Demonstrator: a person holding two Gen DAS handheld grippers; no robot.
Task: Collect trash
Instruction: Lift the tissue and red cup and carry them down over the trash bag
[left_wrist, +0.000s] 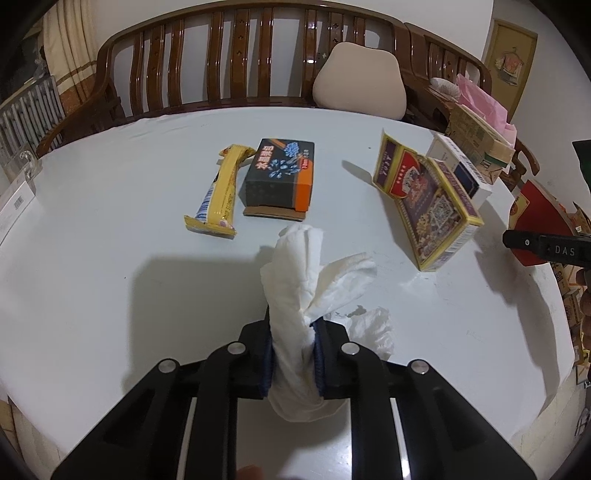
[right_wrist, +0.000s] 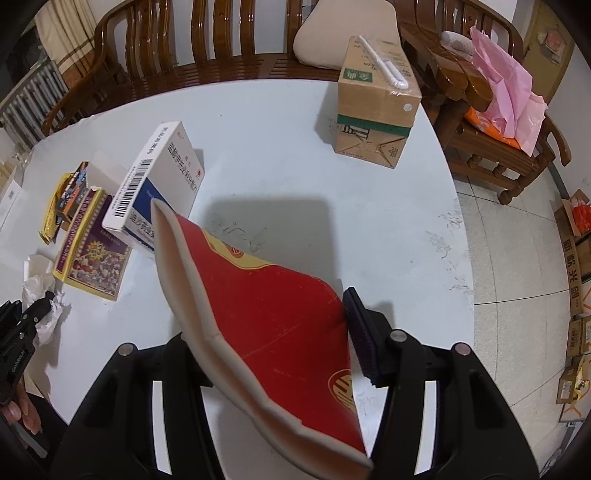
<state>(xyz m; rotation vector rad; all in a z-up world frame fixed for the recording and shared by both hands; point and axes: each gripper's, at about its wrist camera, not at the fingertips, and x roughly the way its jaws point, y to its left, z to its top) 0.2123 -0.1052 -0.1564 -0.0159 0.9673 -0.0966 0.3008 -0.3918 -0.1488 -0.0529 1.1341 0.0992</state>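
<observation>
A round white table (left_wrist: 110, 258) stands before a wooden bench (left_wrist: 240, 55) with a beige cushion (left_wrist: 358, 81) on it. Nearest on the left side, the left gripper (left_wrist: 293, 354) has its jaws pressed tight on a crumpled white tissue (left_wrist: 299, 280), which sticks up out of them; a second scrap of tissue (left_wrist: 373, 328) lies on the table just beside it. On the right, the right gripper (right_wrist: 273, 350) pinches a flattened red carton (right_wrist: 273, 325) that tilts up and away from the table, its pale inside facing left. Beyond the tissue lie a yellow wrapper (left_wrist: 218, 192) and, touching it, a dark box (left_wrist: 280, 177) with an orange edge. To their right a purple-and-yellow box (left_wrist: 432, 206) lies with its flap open, and a white-and-blue box (right_wrist: 155, 184) with a barcode leans against it. Farther back, near the table's far edge, a brown drink carton (right_wrist: 376, 110) stands with a wrapped straw on top. Past it a wooden chair (right_wrist: 491, 147) holds a pink bag (right_wrist: 506, 85).
</observation>
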